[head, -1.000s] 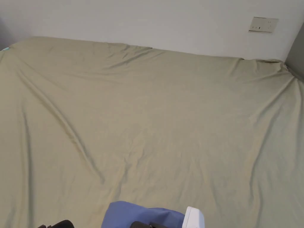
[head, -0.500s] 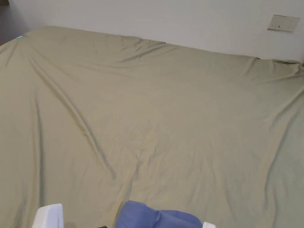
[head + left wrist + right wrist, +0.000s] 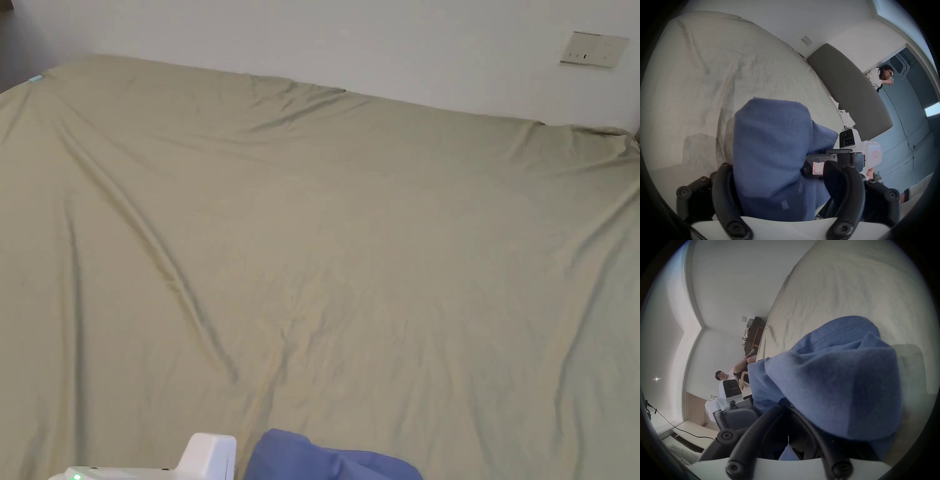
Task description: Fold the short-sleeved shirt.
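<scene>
You have the blue short-sleeved shirt (image 3: 769,155) bunched over both grippers at the bed's near edge. The left gripper (image 3: 786,186) and right gripper (image 3: 786,410) each seem clenched on cloth, though fabric hides the tips. The bedsheet (image 3: 350,237) stretches ahead, so lay the shirt out forward.

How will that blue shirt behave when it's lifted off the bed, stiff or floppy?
Probably floppy: the blue shirt bunches and droops over the left gripper. It looks like soft knit, likely light, so it should sag wherever unsupported. Unlikely to slip much; the fabric looks matte.
</scene>
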`<move>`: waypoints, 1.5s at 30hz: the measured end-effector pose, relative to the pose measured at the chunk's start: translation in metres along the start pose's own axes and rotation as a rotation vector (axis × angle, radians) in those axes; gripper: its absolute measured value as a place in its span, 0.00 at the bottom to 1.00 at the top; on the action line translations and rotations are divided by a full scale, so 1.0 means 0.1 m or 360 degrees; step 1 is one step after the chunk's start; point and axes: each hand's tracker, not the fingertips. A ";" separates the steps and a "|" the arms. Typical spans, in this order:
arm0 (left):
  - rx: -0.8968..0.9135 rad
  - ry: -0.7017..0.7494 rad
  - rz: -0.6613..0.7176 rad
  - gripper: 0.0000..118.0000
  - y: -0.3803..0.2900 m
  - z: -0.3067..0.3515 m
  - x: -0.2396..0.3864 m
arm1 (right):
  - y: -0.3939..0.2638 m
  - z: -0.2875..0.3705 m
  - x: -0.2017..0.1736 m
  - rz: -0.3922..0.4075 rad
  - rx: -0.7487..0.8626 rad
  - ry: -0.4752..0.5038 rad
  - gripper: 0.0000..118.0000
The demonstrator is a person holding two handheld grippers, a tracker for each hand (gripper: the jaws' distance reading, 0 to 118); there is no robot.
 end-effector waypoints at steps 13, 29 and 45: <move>-0.0114 0.0213 0.0140 0.34 0.40 0.76 -0.35 | -0.12 1.10 -0.42 0.0011 0.0420 -0.0394 0.01; -0.0115 0.1298 0.0291 0.33 1.08 2.20 -1.39 | -0.05 0.80 -0.74 0.0155 0.0392 -0.0475 0.01; -0.0199 0.2031 0.0313 0.53 1.33 2.56 -1.94 | 0.05 0.62 -0.92 0.0258 0.0329 -0.0549 0.01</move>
